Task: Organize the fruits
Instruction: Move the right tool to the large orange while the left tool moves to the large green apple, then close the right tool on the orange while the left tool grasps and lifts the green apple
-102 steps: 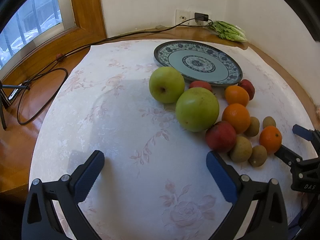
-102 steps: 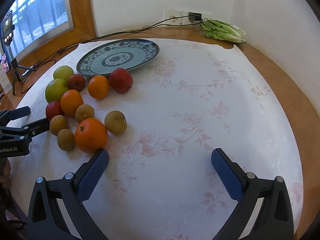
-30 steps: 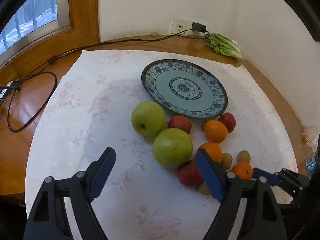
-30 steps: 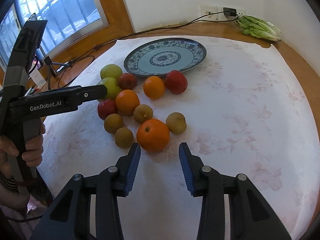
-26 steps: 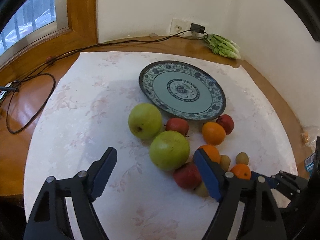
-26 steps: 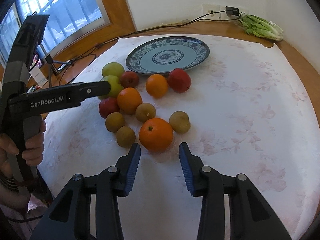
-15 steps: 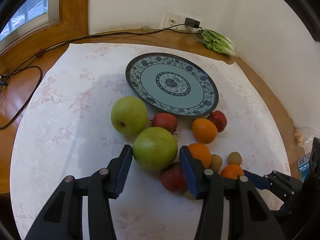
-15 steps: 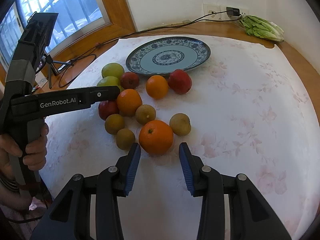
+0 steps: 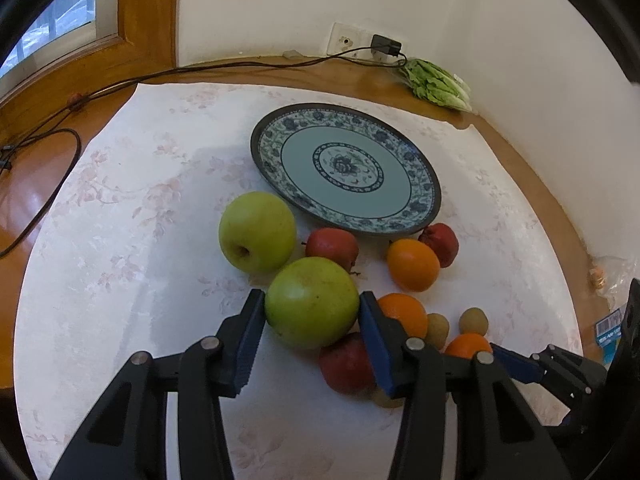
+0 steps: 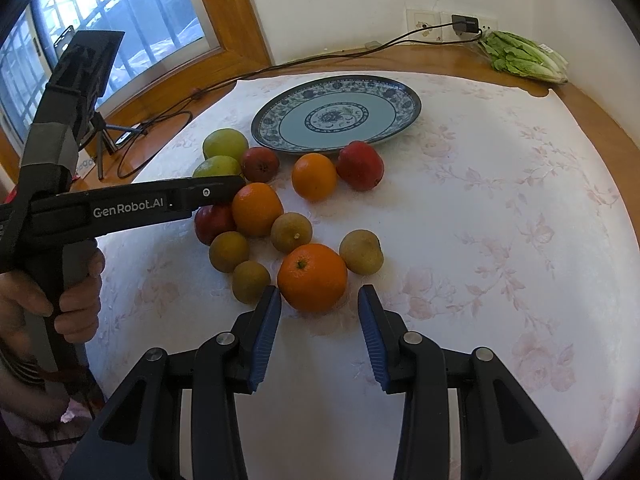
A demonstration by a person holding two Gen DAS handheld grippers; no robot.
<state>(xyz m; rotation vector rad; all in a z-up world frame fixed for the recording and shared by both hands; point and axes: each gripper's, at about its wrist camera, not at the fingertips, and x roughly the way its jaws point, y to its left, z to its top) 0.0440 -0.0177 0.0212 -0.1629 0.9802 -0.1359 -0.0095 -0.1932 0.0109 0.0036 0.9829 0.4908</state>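
**Left tool grips a green apple; right tool waits by an orange**

The near green apple (image 9: 311,302) sits between the blue pads of the left tool (image 9: 311,316), which are pressed against both its sides, narrowed to the fruit's width. Just beyond it to the left lies a second green apple (image 9: 257,231), with a small red fruit (image 9: 333,243) straight ahead and the patterned plate (image 9: 347,168) farther on. To that tool's right are a red apple (image 9: 346,364) and an orange (image 9: 400,312).

The right tool (image 10: 319,322) is partly open and holds nothing; a large orange (image 10: 312,277) rests on the table (image 10: 500,248) just ahead of its tips, not touched. Small brown fruits (image 10: 251,276) lie to its left, beside the hand (image 10: 60,292) on the other tool's handle.
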